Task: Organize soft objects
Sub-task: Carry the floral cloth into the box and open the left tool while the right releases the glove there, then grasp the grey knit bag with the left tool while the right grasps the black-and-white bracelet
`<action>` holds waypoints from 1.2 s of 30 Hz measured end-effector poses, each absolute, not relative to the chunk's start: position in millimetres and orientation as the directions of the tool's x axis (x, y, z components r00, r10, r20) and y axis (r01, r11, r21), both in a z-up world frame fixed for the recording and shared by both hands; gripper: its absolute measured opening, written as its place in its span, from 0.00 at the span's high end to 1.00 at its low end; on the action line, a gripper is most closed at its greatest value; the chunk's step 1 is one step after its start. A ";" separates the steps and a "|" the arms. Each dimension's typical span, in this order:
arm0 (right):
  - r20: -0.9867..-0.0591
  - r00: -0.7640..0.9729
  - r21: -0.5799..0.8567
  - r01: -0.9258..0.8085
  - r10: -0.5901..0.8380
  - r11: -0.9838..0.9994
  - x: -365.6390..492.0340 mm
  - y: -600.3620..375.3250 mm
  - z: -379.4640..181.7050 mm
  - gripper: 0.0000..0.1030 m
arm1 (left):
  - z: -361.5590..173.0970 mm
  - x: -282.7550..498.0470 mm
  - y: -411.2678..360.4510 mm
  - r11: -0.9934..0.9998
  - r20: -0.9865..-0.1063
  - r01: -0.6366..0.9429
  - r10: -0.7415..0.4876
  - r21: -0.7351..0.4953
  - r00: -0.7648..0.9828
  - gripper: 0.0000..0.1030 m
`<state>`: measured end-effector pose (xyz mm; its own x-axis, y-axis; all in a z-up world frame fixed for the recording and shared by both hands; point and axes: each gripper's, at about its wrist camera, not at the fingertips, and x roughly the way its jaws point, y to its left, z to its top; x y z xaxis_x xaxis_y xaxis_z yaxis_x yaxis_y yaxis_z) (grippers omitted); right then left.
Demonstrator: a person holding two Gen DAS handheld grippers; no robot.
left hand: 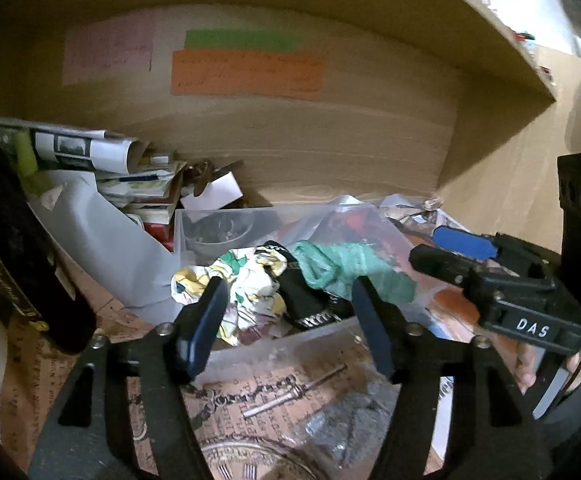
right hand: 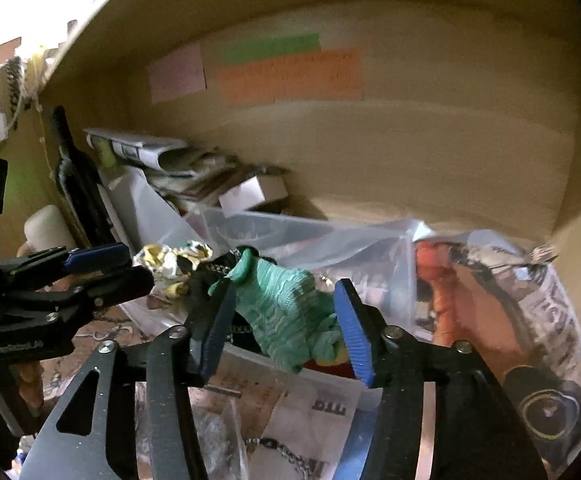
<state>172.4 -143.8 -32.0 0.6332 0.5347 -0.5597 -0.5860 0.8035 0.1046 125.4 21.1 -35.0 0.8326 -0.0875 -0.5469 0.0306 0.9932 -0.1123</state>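
Both hand-held grippers, left point(left hand: 286, 312) and right point(right hand: 282, 320), stand open, holding nothing; floral cloth point(left hand: 246, 284) and green cloth point(right hand: 286, 304) already lie in the clear bin point(left hand: 250, 352), clutter remaining around.

We hold left gripper point(left hand: 286, 320) jaws apart, pads pressing nothing, pointing forward and downward. Right gripper point(right hand: 284, 324) likewise parted, nothing clamped, same downward tilt. In left wrist view, right gripper sits at three o'clock, our fingers point(left hand: 526, 364) under it.

Probably home, cluttered wooden shelf point(left hand: 330, 152), papers point(left hand: 70, 148), storage tub point(left hand: 226, 216)
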 end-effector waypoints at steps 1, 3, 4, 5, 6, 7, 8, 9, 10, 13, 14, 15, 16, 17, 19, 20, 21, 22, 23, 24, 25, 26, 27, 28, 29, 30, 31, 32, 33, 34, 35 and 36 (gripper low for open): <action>-0.553 0.640 0.099 -0.586 0.534 0.804 168.7 -146.9 -29.7 0.52 | -34.6 122.1 19.2 0.993 -0.547 0.036 -0.092 -0.111 0.832 0.31; -0.547 0.650 0.084 -0.584 0.528 0.807 160.1 -155.2 -26.5 0.51 | -36.8 116.6 15.3 0.992 -0.552 0.047 -0.103 -0.115 0.827 0.27; -0.547 0.653 0.079 -0.582 0.524 0.809 156.4 -158.5 -26.3 0.50 | -39.1 114.9 12.5 0.991 -0.561 0.055 -0.114 -0.120 0.820 0.25; -0.549 0.654 0.075 -0.582 0.520 0.810 154.0 -161.4 -26.3 0.48 | -42.2 113.0 9.7 0.990 -0.570 0.066 -0.128 -0.128 0.811 0.24; -0.553 0.655 0.068 -0.580 0.515 0.812 150.1 -165.0 -27.7 0.47 | -44.7 111.4 6.9 0.988 -0.578 0.074 -0.138 -0.133 0.805 0.23; -0.557 0.657 0.062 -0.577 0.508 0.814 147.3 -167.3 -29.4 0.44 | -49.4 110.6 3.5 0.988 -0.589 0.080 -0.145 -0.135 0.795 0.23; -0.562 0.659 0.055 -0.573 0.499 0.818 144.2 -169.9 -31.4 0.43 | -54.2 110.5 0.5 0.987 -0.601 0.087 -0.152 -0.137 0.785 0.23; -0.569 0.659 0.050 -0.570 0.492 0.820 141.1 -172.6 -34.3 0.43 | -61.4 111.1 -3.0 0.985 -0.619 0.097 -0.163 -0.140 0.769 0.23; -0.576 0.655 0.050 -0.569 0.489 0.821 139.1 -174.8 -36.6 0.43 | -67.1 111.7 -5.8 0.985 -0.632 0.103 -0.170 -0.141 0.756 0.23; -0.603 0.640 0.054 -0.563 0.477 0.824 134.4 -180.9 -47.6 0.43 | -87.7 115.0 -14.9 0.982 -0.679 0.117 -0.188 -0.149 0.709 0.23; -0.613 0.633 0.056 -0.562 0.472 0.825 133.5 -182.6 -51.6 0.43 | -94.0 116.4 -16.9 0.980 -0.694 0.121 -0.196 -0.156 0.693 0.23; -0.625 0.625 0.061 -0.559 0.468 0.827 133.0 -184.7 -56.7 0.43 | -99.8 117.1 -18.5 0.977 -0.709 0.124 -0.209 -0.171 0.674 0.23; -0.636 0.614 0.069 -0.558 0.468 0.827 132.6 -186.2 -61.2 0.43 | -104.6 118.0 -19.1 0.974 -0.720 0.126 -0.222 -0.186 0.657 0.23; -0.648 0.599 0.079 -0.560 0.469 0.824 132.6 -187.8 -66.6 0.43 | -108.6 118.7 -20.2 0.972 -0.730 0.130 -0.234 -0.198 0.642 0.23; -0.677 0.563 0.100 -0.569 0.475 0.816 131.2 -189.9 -77.8 0.43 | -114.9 118.8 -23.5 0.969 -0.745 0.139 -0.245 -0.203 0.620 0.23; -0.690 0.547 0.105 -0.572 0.474 0.814 130.4 -190.8 -83.2 0.43 | -117.0 118.9 -25.4 0.970 -0.751 0.144 -0.244 -0.198 0.614 0.23; -0.707 0.523 0.115 -0.579 0.475 0.808 129.7 -191.0 -89.5 0.43 | -119.8 118.7 -27.9 0.970 -0.757 0.153 -0.243 -0.189 0.606 0.23; -0.716 0.510 0.121 -0.583 0.478 0.803 128.0 -190.7 -93.1 0.43 | -121.9 118.4 -29.9 0.971 -0.761 0.157 -0.239 -0.180 0.603 0.23; -0.725 0.494 0.128 -0.588 0.480 0.799 127.0 -190.9 -97.0 0.43 | -124.1 118.1 -31.9 0.973 -0.766 0.163 -0.231 -0.166 0.600 0.23; -0.734 0.479 0.133 -0.593 0.480 0.794 125.7 -190.5 -100.6 0.43 | -125.5 116.3 -33.8 0.973 -0.768 0.169 -0.227 -0.156 0.599 0.23; -0.742 0.469 0.132 -0.598 0.479 0.790 124.1 -189.7 -103.7 0.43 | -126.1 115.4 -34.7 0.973 -0.767 0.173 -0.225 -0.150 0.601 0.23; -0.749 0.459 0.129 -0.605 0.477 0.786 122.4 -188.3 -106.3 0.43 | -126.6 114.2 -34.7 0.973 -0.764 0.177 -0.226 -0.148 0.605 0.23; -0.757 0.448 0.127 -0.614 0.476 0.779 120.8 -186.8 -108.5 0.43 | -127.2 114.6 -32.9 0.972 -0.761 0.179 -0.232 -0.154 0.606 0.23; -0.759 0.443 0.126 -0.620 0.478 0.775 119.9 -185.2 -109.7 0.43 | -127.9 117.4 -33.0 0.970 -0.759 0.179 -0.238 -0.162 0.606 0.23; -0.763 0.436 0.124 -0.627 0.478 0.770 118.9 -183.9 -110.8 0.43 | -128.6 118.0 -31.3 0.969 -0.755 0.178 -0.245 -0.171 0.608 0.24; -0.767 0.432 0.118 -0.632 0.475 0.766 118.1 -181.7 -112.0 0.43 | -129.2 117.2 -29.6 0.968 -0.753 0.177 -0.249 -0.176 0.609 0.27; -0.770 0.429 0.112 -0.637 0.472 0.763 117.5 -179.1 -113.2 0.43 | -129.4 116.6 -27.4 0.968 -0.753 0.178 -0.248 -0.175 0.610 0.31; -0.774 0.426 0.106 -0.642 0.469 0.759 117.2 -176.6 -114.0 0.43 | -129.0 115.3 -25.8 0.968 -0.752 0.179 -0.248 -0.174 0.611 0.33; -0.778 0.421 0.101 -0.649 0.467 0.754 117.2 -173.9 -114.7 0.42 | -128.6 113.8 -23.9 0.968 -0.749 0.182 -0.250 -0.174 0.614 0.36; -0.782 0.415 0.097 -0.656 0.464 0.749 117.2 -171.1 -115.8 0.42 | -128.0 111.9 -22.0 0.968 -0.747 0.186 -0.250 -0.171 0.615 0.39; -0.784 0.412 0.094 -0.660 0.464 0.746 116.9 -169.0 -116.5 0.40 | -127.7 110.8 -20.1 0.967 -0.747 0.188 -0.252 -0.171 0.615 0.40; -0.787 0.408 0.092 -0.665 0.464 0.741 116.7 -167.0 -117.4 0.38 | -127.2 108.9 -18.7 0.967 -0.745 0.192 -0.252 -0.169 0.618 0.42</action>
